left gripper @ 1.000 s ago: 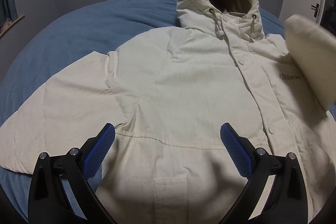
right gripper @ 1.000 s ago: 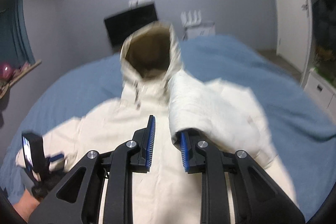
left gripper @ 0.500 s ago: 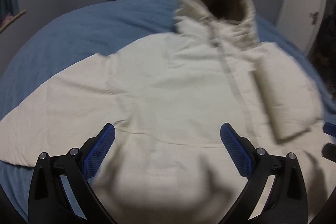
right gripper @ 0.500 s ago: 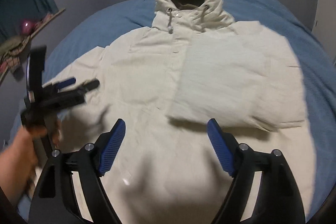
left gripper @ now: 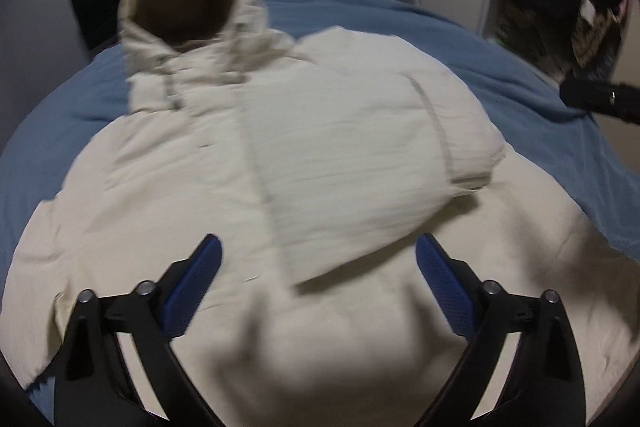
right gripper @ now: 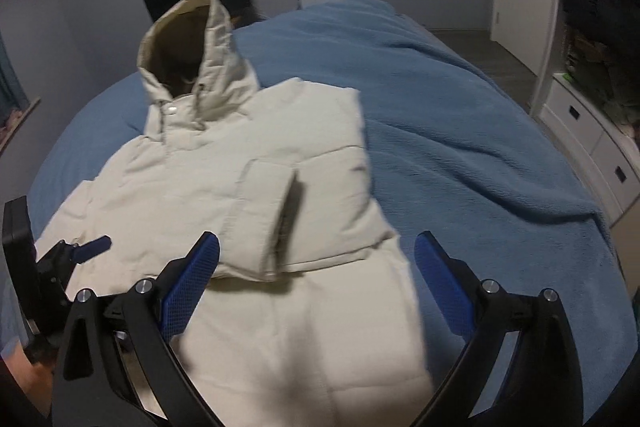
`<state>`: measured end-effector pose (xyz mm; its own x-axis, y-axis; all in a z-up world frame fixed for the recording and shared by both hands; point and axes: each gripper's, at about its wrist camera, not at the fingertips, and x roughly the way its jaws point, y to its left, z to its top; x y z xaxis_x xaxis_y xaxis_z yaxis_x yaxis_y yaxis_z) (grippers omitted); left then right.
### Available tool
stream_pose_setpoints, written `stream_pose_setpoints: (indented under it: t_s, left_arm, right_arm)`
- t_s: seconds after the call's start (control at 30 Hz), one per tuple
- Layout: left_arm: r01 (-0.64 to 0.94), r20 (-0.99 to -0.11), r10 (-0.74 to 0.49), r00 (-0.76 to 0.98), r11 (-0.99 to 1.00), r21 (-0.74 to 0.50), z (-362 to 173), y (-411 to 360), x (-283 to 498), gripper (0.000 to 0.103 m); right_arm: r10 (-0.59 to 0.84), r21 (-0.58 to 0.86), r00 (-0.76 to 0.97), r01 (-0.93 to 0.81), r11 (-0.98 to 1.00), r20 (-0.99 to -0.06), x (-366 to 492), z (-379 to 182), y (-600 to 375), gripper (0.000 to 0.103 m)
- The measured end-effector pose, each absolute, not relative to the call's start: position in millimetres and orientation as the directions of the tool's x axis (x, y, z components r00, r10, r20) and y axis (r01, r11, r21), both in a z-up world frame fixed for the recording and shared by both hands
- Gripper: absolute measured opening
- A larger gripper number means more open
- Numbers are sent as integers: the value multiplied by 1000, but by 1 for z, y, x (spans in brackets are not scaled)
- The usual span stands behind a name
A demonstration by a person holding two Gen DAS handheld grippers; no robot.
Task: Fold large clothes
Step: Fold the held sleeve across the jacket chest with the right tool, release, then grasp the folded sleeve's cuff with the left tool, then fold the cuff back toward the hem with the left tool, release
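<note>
The big cream jacket (right gripper: 208,187) lies flat on the blue blanket (right gripper: 460,147), with one sleeve (right gripper: 264,215) folded over its front. The left gripper (left gripper: 318,273) and right gripper (right gripper: 316,273) are both wide open and hold nothing

Cream hooded jacket (left gripper: 168,195) on blue blanket (left gripper: 532,75), sleeve (left gripper: 360,179) folded across chest, left gripper (left gripper: 318,267) jaws apart

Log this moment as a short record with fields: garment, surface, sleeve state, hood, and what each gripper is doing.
garment: cream hooded jacket, front up
surface: blue blanket
sleeve state: one sleeve folded across the chest; the other not settled here
hood: propped up, opening visible
left gripper: open, holding nothing
right gripper: open, holding nothing
</note>
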<state>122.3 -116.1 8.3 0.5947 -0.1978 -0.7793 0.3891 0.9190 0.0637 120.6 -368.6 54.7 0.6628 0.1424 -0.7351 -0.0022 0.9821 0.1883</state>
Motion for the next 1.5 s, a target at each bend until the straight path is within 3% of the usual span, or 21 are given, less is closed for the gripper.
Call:
stream_pose_setpoints:
  t_s: [0.27, 0.3, 0.33, 0.43, 0.5, 0.83, 0.97, 1.2, 1.5]
  left_arm:
    - [485, -769, -169, 617, 851, 202, -19, -190, 122, 81]
    - [488, -766, -138, 628, 836, 249, -23, -196, 123, 69]
    - [491, -764, -119, 634, 825, 279, -25, -200, 123, 46]
    - [501, -779, -121, 616, 823, 268, -26, -197, 131, 23]
    - [492, -782, -149, 606, 842, 221, -20, -188, 132, 18]
    - [341, -714, -151, 684, 931, 130, 44, -101, 124, 15]
    - [253, -737, -132, 663, 966, 55, 57, -44, 135, 14]
    - [119, -788, -95, 609, 992, -28, 28, 26, 144, 14]
    - [84, -855, -99, 508, 994, -65, -22, 38, 145, 18]
  right_arm:
    - [188, 268, 662, 20, 963, -726, 126, 53, -385, 94]
    - [189, 266, 664, 15, 964, -723, 126, 53, -384, 94]
    - [191, 267, 665, 14, 964, -722, 127, 52, -384, 94]
    - [203, 279, 661, 11, 960, -723, 127, 50, -383, 94]
    - [206, 280, 661, 7, 960, -721, 127, 50, -381, 94]
    - [231, 253, 660, -64, 965, -715, 122, 53, -361, 94]
    - [237, 237, 650, -90, 967, -722, 120, 50, -352, 94]
    - [231, 189, 620, -134, 973, -750, 120, 37, -331, 94]
    - [213, 142, 586, -165, 976, -782, 121, 16, -313, 94]
